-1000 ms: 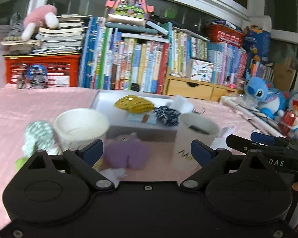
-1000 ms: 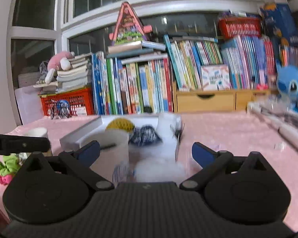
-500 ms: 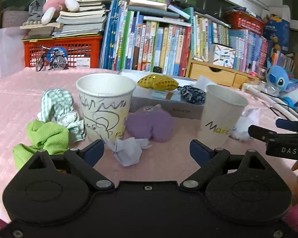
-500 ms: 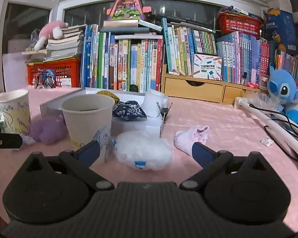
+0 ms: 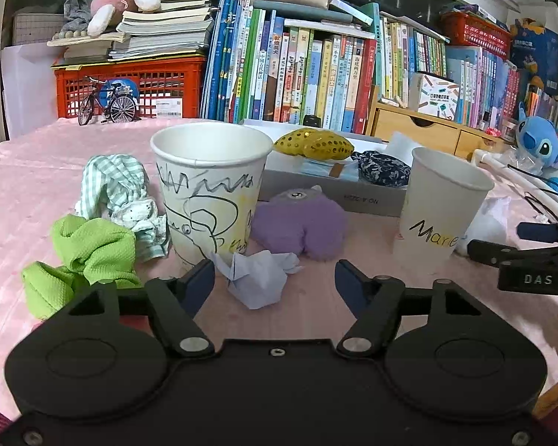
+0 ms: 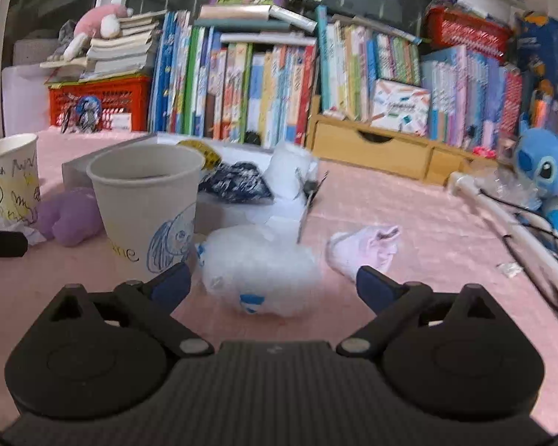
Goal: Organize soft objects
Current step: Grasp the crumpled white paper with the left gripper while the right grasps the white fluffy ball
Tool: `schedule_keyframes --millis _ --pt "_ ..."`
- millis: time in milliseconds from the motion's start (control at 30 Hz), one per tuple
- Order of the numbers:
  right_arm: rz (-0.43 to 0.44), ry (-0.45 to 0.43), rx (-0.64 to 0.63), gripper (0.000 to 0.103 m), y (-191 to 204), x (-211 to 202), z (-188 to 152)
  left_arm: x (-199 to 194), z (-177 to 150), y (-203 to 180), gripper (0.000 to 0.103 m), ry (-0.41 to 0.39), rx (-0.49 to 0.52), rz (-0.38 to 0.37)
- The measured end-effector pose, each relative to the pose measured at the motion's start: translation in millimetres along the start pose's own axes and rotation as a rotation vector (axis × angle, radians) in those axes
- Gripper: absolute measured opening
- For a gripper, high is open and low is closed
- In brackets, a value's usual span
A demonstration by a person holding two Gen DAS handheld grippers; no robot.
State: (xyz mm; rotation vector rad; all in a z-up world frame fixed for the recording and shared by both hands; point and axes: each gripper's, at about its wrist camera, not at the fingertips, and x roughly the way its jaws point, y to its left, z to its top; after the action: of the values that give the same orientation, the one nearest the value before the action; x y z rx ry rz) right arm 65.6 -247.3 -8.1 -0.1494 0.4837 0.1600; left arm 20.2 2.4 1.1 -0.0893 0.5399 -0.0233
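Left gripper (image 5: 274, 278), jaws just narrowing, unclosed around crumpled pale-blue paper (image 5: 258, 275); right gripper (image 6: 273, 284), also just narrowing, gapes around fluffy white cotton wad (image 6: 258, 265)

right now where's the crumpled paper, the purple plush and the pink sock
crumpled paper (image 5: 258, 278), left wrist view, centre of the wad
purple plush (image 5: 301, 223), left wrist view, middle of body
pink sock (image 6: 366, 249), right wrist view, mid-sock

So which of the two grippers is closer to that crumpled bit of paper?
Left. The left gripper sits right at the crumpled paper, which lies between its open jaws, untouched. The right gripper is farther off, over by the white fluffy toy.
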Motion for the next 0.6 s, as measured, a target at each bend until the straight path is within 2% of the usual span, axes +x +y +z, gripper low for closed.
schedule_keyframes --millis 100,200,600 --pt "0.024 0.03 -0.007 0.096 0 6 2 2 0 -1 0.06 0.002 0.007 0.002" --pt "0.006 0.033 -0.042 0.096 2 8 4 5 -1 -2 0.057 0.014 0.008 -0.001" --pt "0.033 0.064 -0.059 0.093 3 21 9 14 -3 -6 0.057 0.016 0.03 0.007"
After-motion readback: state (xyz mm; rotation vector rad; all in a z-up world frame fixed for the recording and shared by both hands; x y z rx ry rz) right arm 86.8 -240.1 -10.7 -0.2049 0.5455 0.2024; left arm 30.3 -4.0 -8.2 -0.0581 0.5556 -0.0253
